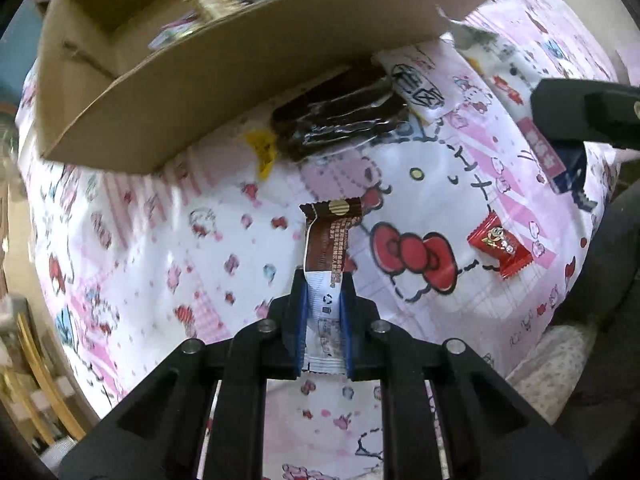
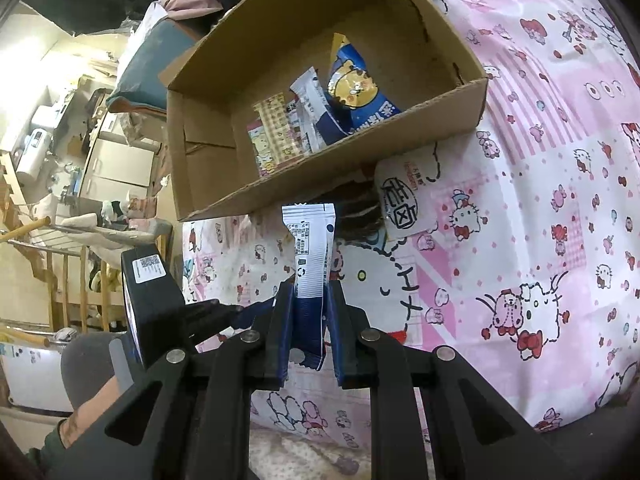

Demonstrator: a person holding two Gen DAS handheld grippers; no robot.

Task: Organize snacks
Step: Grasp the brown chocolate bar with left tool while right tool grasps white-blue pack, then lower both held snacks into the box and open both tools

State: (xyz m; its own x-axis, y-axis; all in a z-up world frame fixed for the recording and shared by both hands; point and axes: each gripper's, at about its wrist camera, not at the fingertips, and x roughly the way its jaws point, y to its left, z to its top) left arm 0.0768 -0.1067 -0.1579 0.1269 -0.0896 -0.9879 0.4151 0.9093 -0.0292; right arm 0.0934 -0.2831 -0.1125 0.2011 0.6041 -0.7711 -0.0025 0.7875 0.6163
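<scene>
My left gripper is shut on a brown and white snack packet, held above the bed sheet in front of the cardboard box. My right gripper is shut on a white and blue snack packet, held in front of the same box. The box holds several snacks, among them a blue cartoon bag. A dark packet and a white packet lie half under the box. A small red snack packet lies on the sheet at the right.
The pink cartoon bed sheet covers the bed. The right gripper's body shows at the right edge of the left wrist view, and the left gripper's body at the left of the right wrist view. Cluttered furniture stands beyond the bed's left edge.
</scene>
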